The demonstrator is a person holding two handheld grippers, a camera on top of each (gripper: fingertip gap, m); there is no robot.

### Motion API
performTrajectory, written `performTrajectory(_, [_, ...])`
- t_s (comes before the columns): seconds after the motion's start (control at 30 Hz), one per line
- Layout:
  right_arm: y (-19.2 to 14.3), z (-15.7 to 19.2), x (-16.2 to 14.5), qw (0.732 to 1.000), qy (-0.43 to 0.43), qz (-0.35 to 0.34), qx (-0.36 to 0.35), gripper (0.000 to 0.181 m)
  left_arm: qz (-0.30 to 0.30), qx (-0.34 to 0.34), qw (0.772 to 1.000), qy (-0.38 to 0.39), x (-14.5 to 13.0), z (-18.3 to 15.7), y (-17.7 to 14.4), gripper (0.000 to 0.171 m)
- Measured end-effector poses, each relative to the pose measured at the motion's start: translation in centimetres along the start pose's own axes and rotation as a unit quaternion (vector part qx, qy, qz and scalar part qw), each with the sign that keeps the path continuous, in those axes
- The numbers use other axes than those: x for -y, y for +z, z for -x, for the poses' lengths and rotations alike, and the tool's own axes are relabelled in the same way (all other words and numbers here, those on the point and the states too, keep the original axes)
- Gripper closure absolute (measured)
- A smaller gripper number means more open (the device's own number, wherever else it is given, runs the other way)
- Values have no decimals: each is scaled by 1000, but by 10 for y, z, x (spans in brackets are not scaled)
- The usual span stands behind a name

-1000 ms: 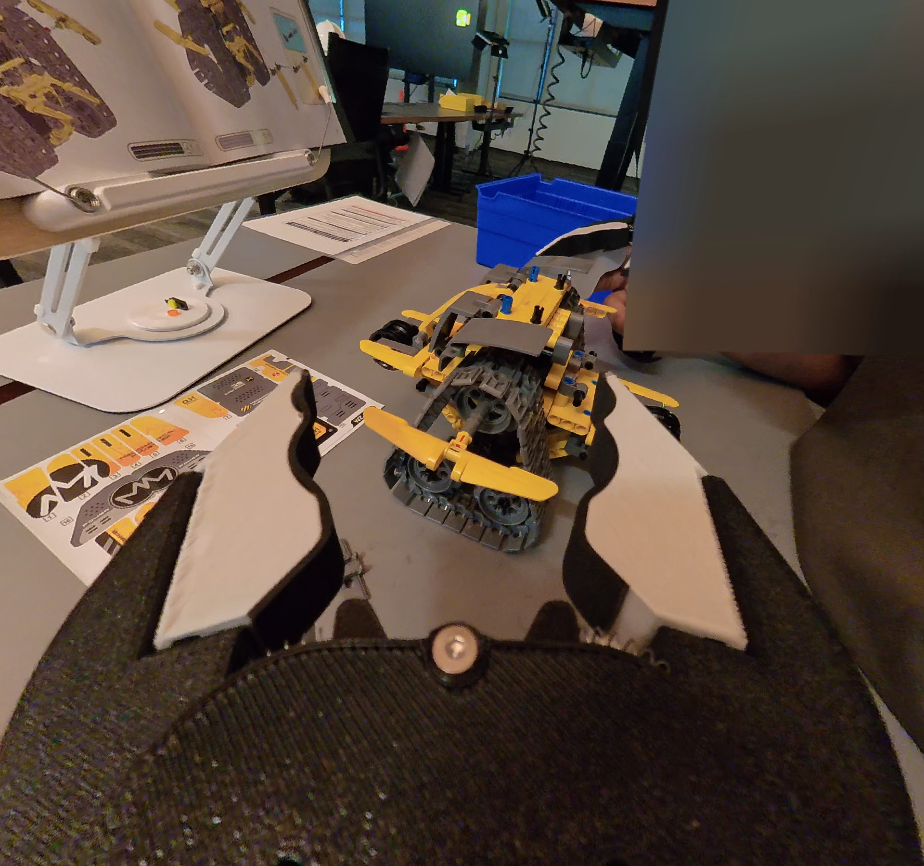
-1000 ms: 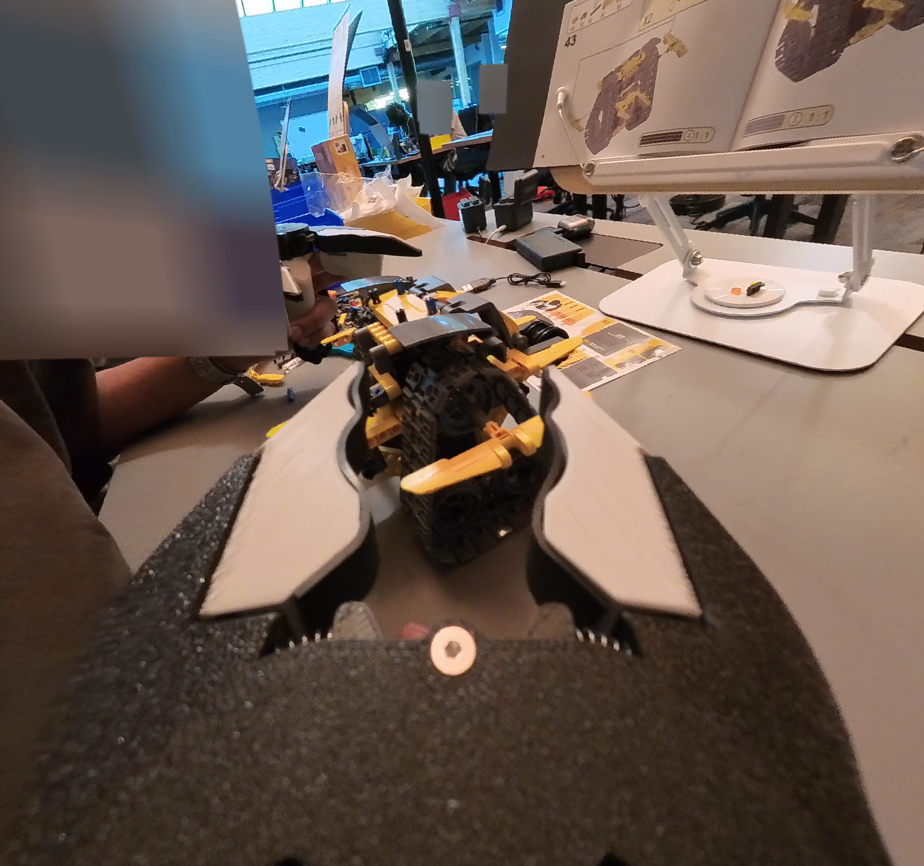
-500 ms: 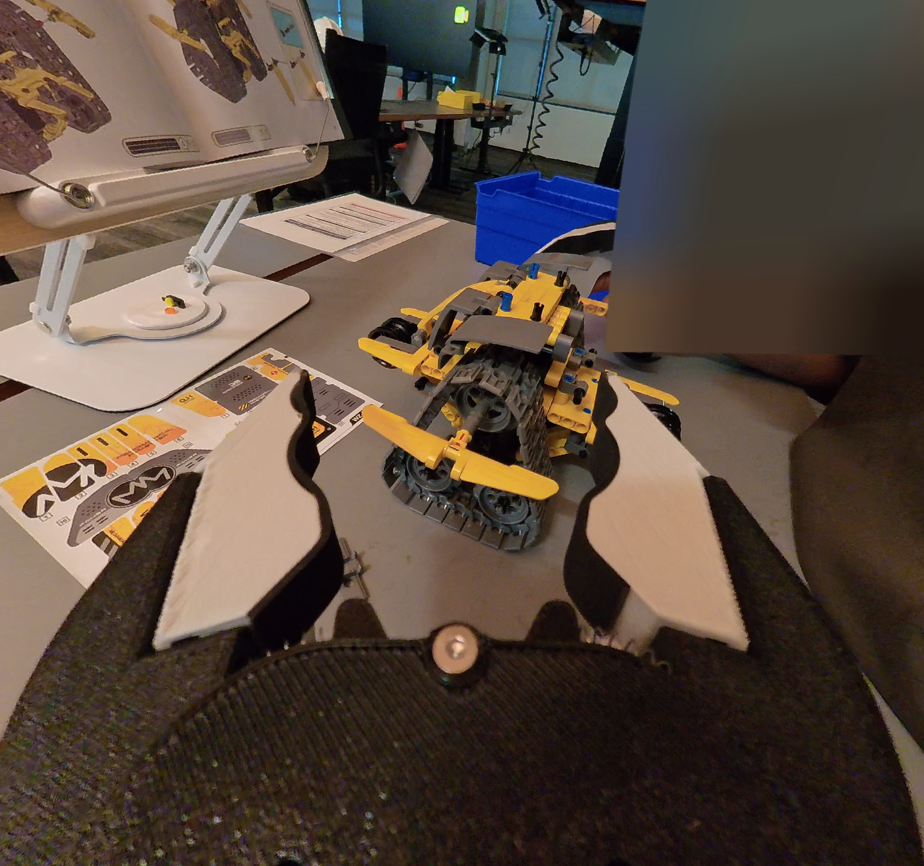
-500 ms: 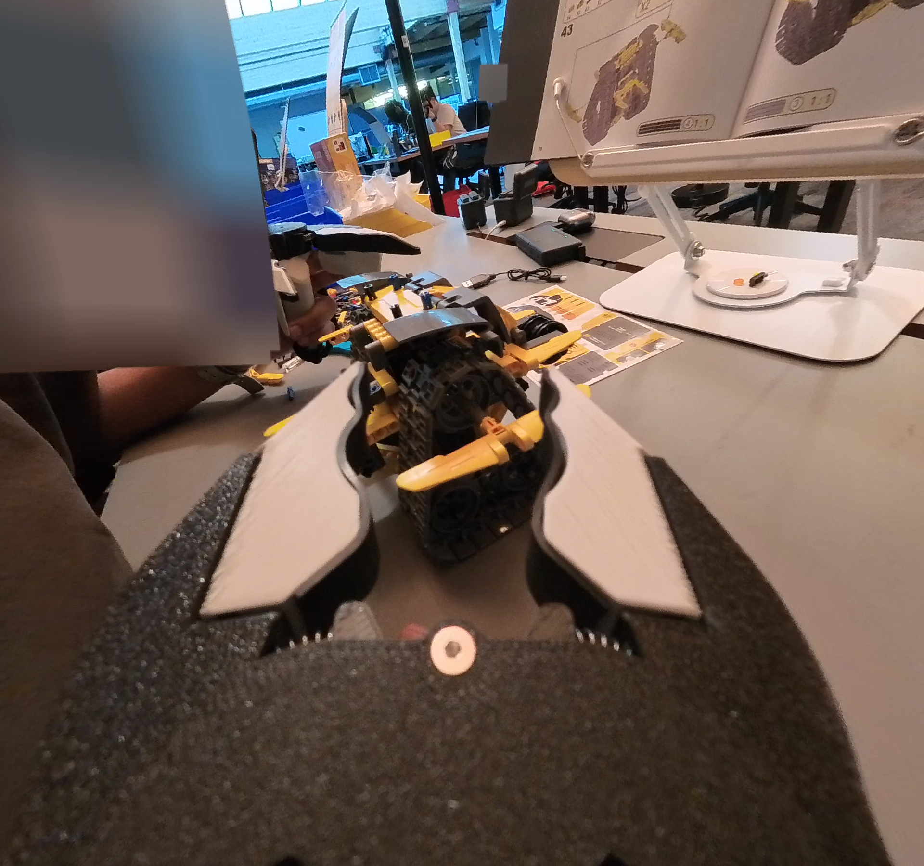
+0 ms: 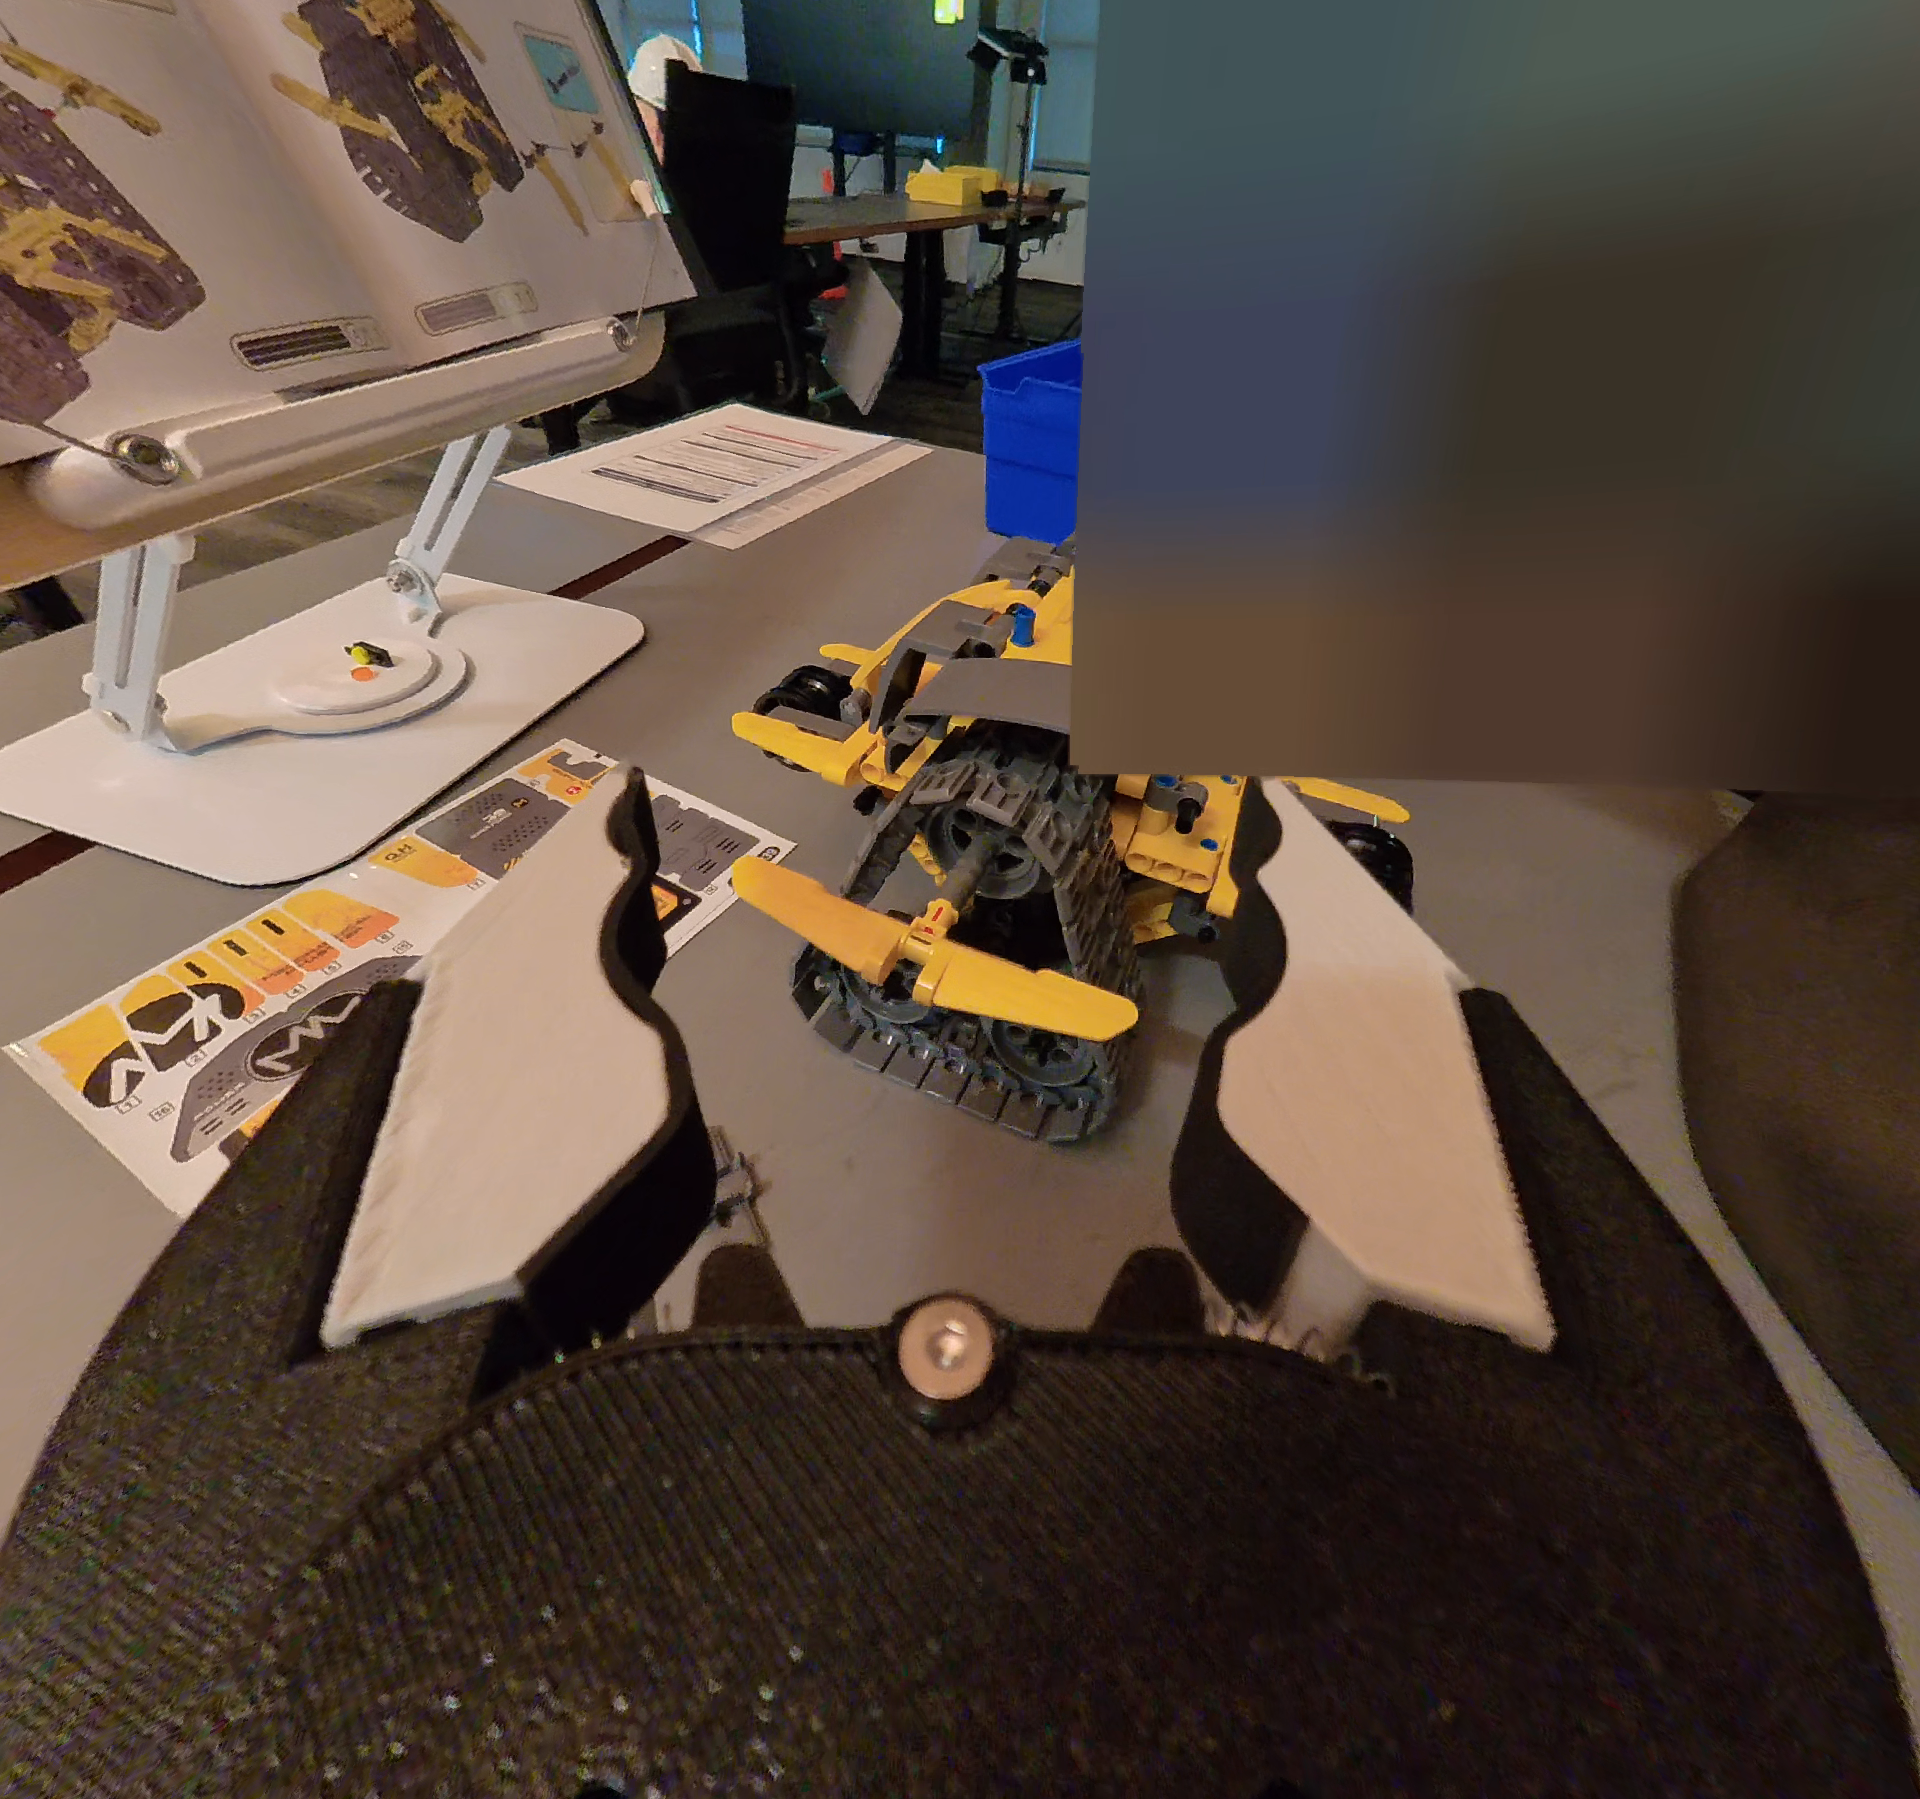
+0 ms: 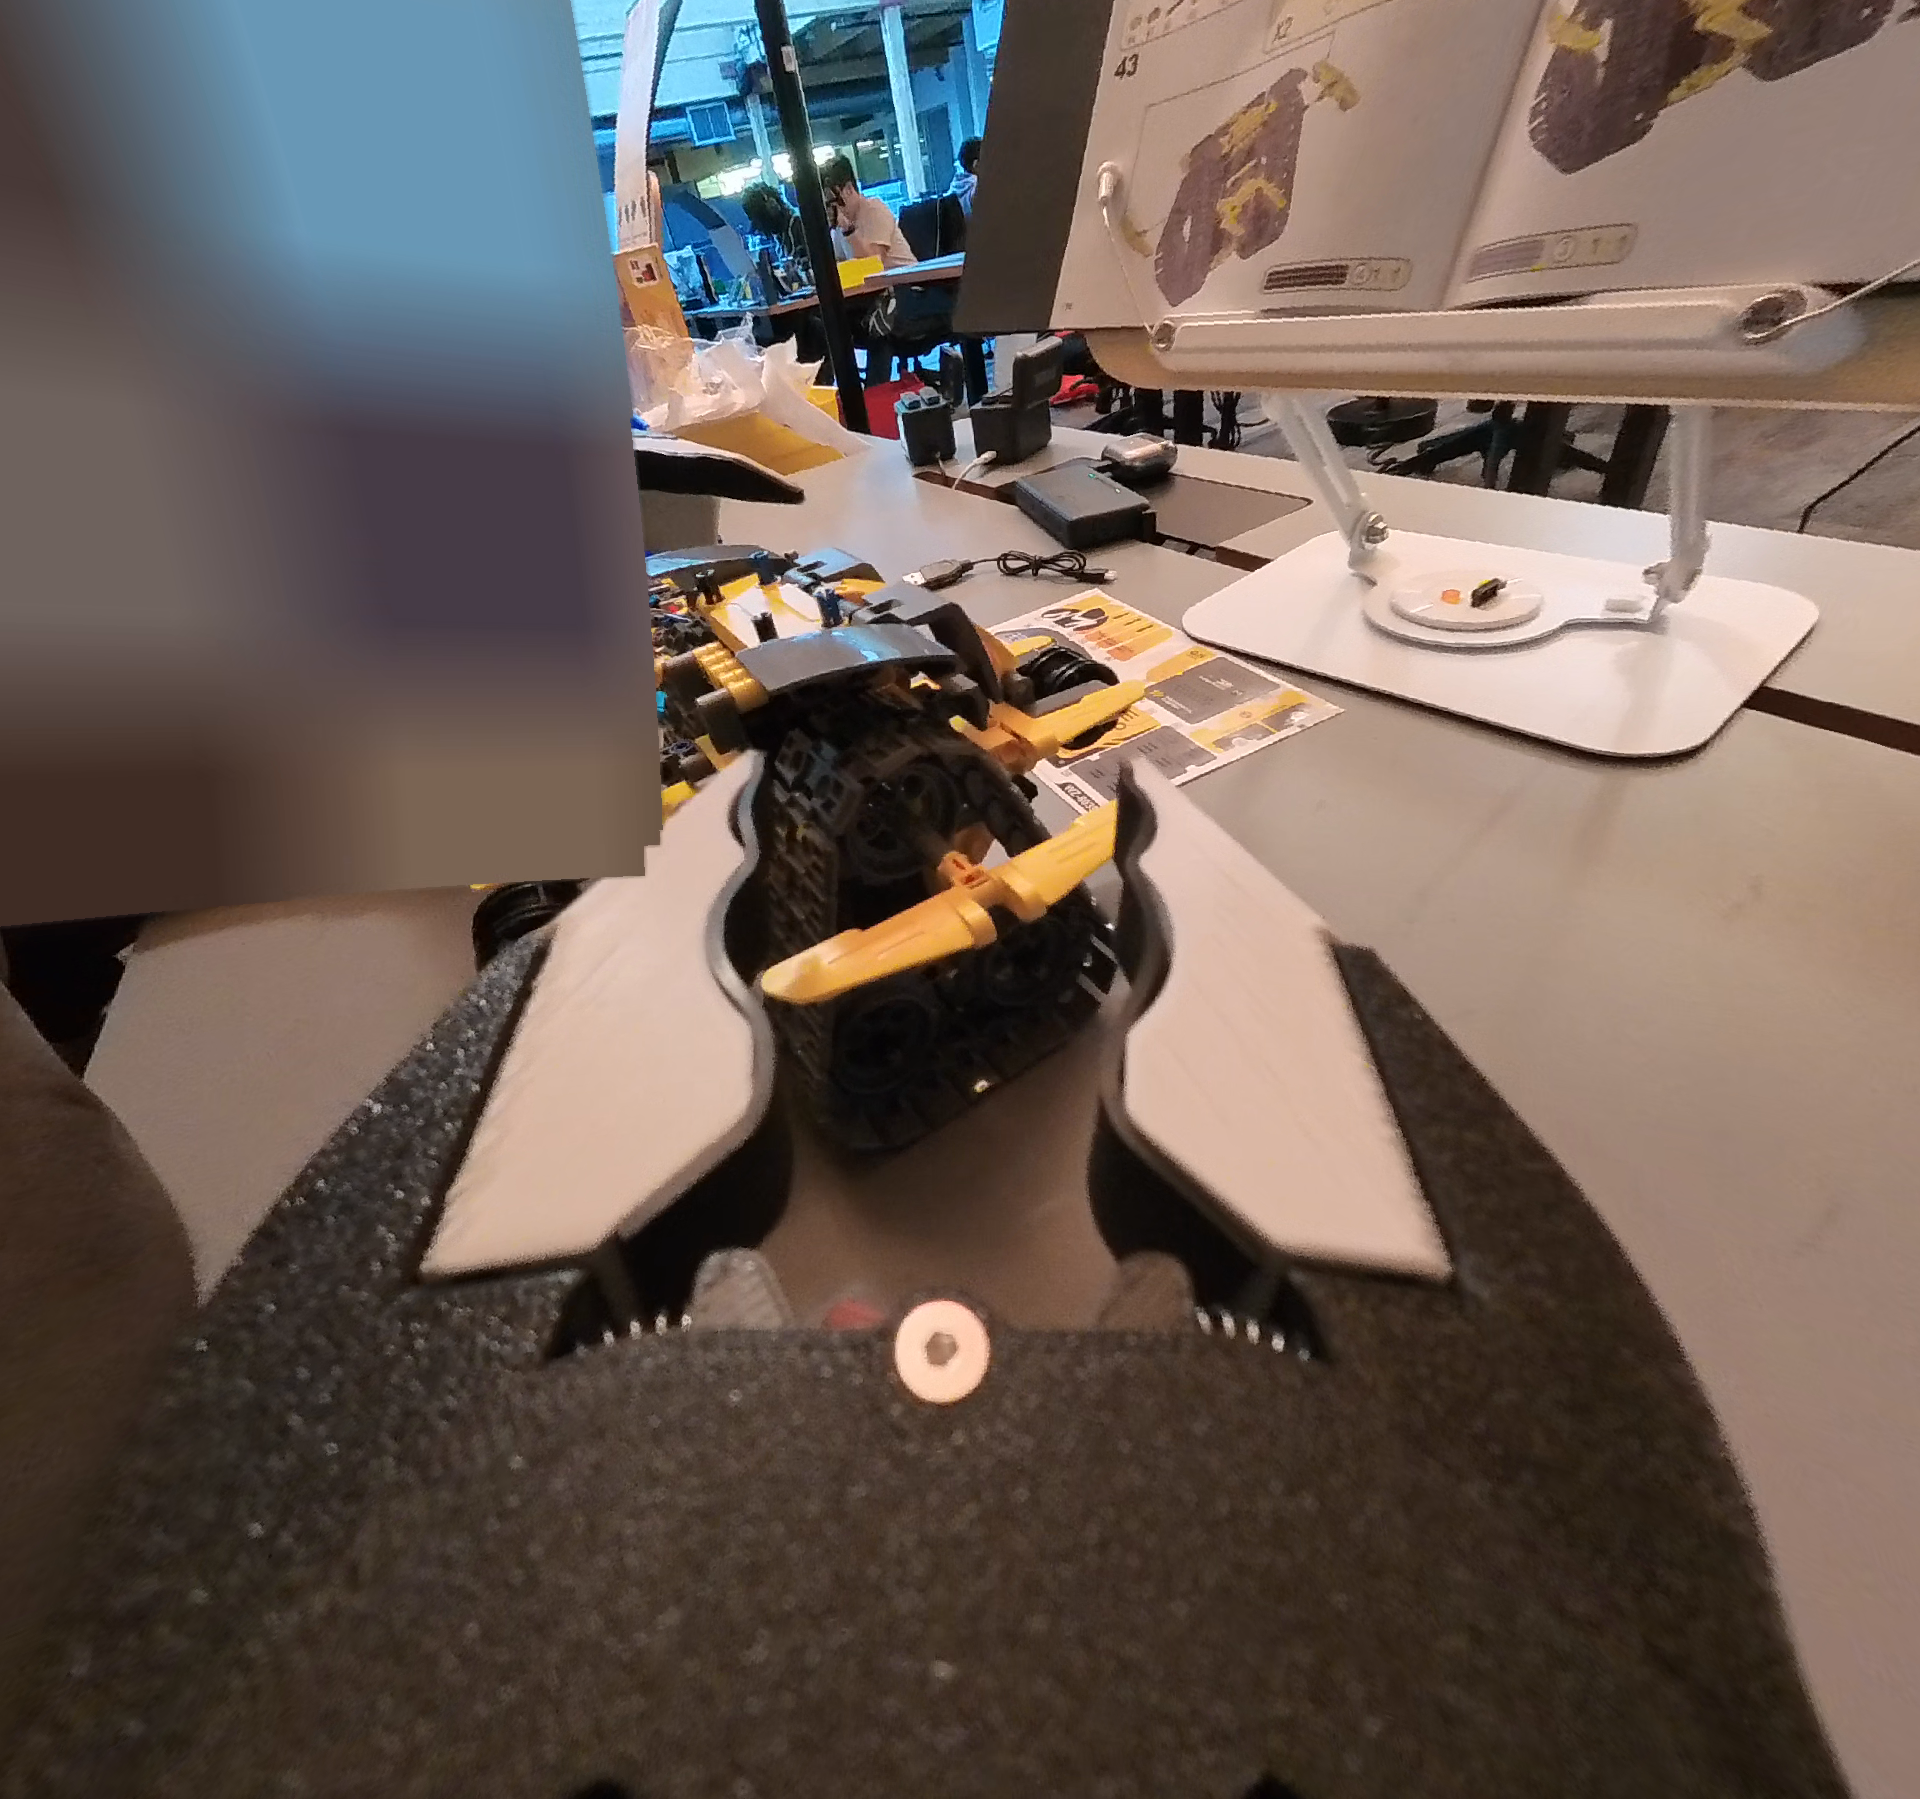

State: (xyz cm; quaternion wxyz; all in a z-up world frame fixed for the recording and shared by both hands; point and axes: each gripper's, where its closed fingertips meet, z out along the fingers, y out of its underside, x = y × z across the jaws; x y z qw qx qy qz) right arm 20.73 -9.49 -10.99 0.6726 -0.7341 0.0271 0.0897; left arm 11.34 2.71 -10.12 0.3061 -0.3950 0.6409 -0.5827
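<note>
I am keeping my left tool (image 5: 940, 902) spread before the yellow tracked brick model (image 5: 997, 928) on the grey table (image 5: 727, 648), my right tool (image 6: 933, 902) spread around its track end, sticker sheet (image 5: 249, 970) lying beside.

instruction booklet (image 5: 312, 139): page numbers | sticker sheet (image 5: 208, 980): small print (probably unreadable)

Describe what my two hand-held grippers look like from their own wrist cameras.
Both match. The left hand-held gripper and the right hand-held gripper each have two pale grey, wedge-shaped fingers with wavy black inner edges. They sit in a black, grainy, rounded body with a silver screw at its centre. No cables or markings show.
</note>
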Motion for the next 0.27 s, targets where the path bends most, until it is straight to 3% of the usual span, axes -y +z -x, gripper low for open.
performTrajectory(0.27, [3, 6, -2, 1000, 4, 3, 8, 116, 19, 11, 1000, 12, -7, 3, 2, 65])
